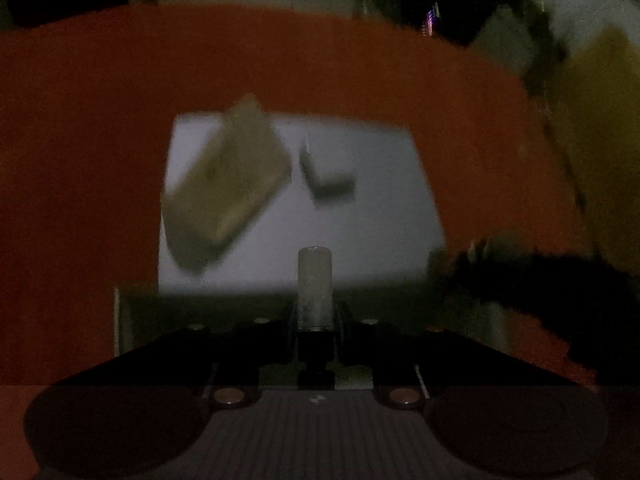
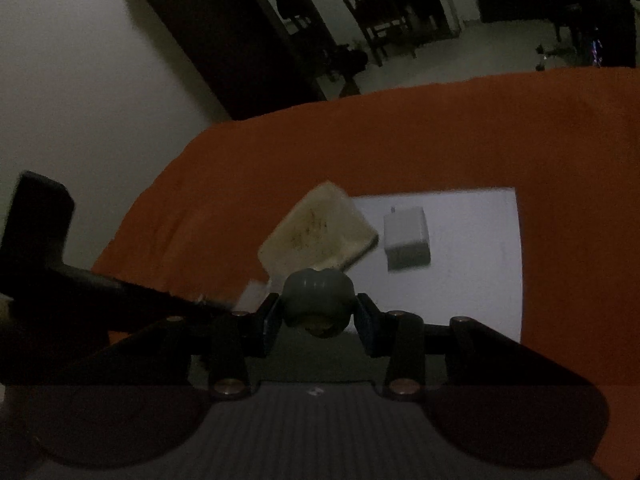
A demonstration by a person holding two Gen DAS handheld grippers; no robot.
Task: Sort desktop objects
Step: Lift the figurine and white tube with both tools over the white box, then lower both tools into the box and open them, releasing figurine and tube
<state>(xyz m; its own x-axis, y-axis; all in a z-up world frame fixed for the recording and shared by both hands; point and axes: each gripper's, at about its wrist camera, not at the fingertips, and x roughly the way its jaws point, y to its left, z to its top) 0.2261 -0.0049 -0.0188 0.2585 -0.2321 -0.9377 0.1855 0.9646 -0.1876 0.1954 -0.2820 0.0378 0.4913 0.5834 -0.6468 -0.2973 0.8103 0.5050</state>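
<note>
Nearest the left wrist camera, the left gripper [image 1: 315,320] has its jaws closed on a small pale cylinder [image 1: 315,280] that stands upright between them, its rounded top just over the near edge of a white sheet [image 1: 360,232]. That sheet lies flat on the orange-covered tabletop [image 1: 80,160]. On the sheet's left part rests a tan rectangular block [image 1: 228,176], turned at an angle so that one corner reaches past the sheet's far edge. Just beside it, toward the middle of the sheet, sits a small white charger [image 1: 326,176], apart from the block; motion blur makes its outline hard to read in this view. A dark, blurred shape [image 1: 540,280] crosses the right side of the left view, and what it is cannot be told. In the right wrist view, the right gripper [image 2: 318,312] has its jaws clamped on a rounded grey object [image 2: 318,300] with faint ridges across its top, held above the near left corner of the white sheet [image 2: 472,280]. Beyond it lie the tan block [image 2: 316,236] and the white charger [image 2: 406,240], side by side without touching. A black bar-like form [image 2: 60,272] enters from the left of that view. Past the tabletop's [image 2: 440,140] far edge, a dim room shows a dark wooden chair [image 2: 372,12] on a pale floor.
</note>
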